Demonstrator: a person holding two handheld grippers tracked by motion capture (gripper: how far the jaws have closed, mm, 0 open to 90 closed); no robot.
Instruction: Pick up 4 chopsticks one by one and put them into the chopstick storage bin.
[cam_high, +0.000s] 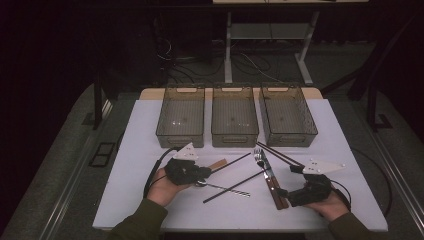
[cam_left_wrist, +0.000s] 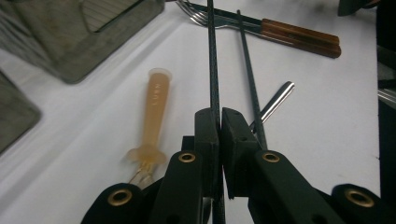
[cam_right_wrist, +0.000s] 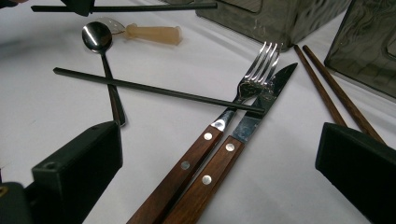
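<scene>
Left hand-held gripper (cam_left_wrist: 219, 122) is seen clamped tight on one black chopstick (cam_left_wrist: 213, 65), which is held thin and straight, running away from the jaws above the white surface (cam_high: 150, 200). Right hand-held gripper (cam_right_wrist: 219, 168) is seen with its jaws spread wide, nothing between them, over the wooden handles of a fork (cam_right_wrist: 254, 77) and a knife (cam_right_wrist: 271, 88) lying side by side. A second black chopstick (cam_right_wrist: 154, 89) is laid across a spoon (cam_right_wrist: 96, 36) and the fork. Beyond these, a beige handle (cam_right_wrist: 156, 33) and two brown chopsticks (cam_right_wrist: 327, 88) are seen. Farthest off, three bins (cam_high: 234, 116) are lined up.
</scene>
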